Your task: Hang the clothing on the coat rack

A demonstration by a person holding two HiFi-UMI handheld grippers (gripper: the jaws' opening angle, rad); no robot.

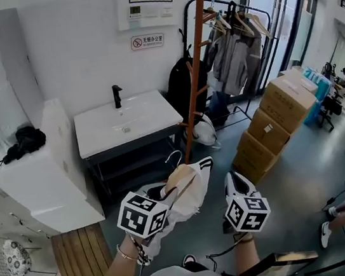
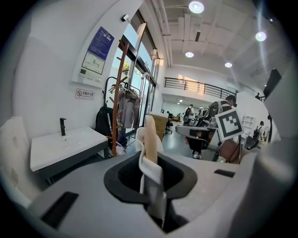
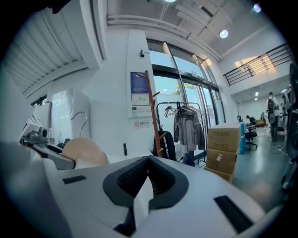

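A white garment (image 1: 191,188) hangs on a wooden hanger (image 1: 177,177) whose metal hook (image 1: 174,157) points up. It is held low in the head view, between both grippers. My left gripper (image 1: 168,198) is shut on the hanger's wooden arm with the cloth over it (image 2: 150,139). My right gripper (image 1: 234,184) is shut on a fold of the white cloth (image 3: 138,201), and the hanger's end (image 3: 84,151) shows to its left. The orange-brown coat rack (image 1: 195,60) stands ahead beside the sink, clear of both grippers, with bare pegs.
A white sink table (image 1: 125,123) stands left of the rack, and a white cabinet (image 1: 43,176) carries a black cloth (image 1: 24,141). Behind the rack are a black backpack (image 1: 180,84), a rail of hung clothes (image 1: 235,44) and stacked cardboard boxes (image 1: 279,118).
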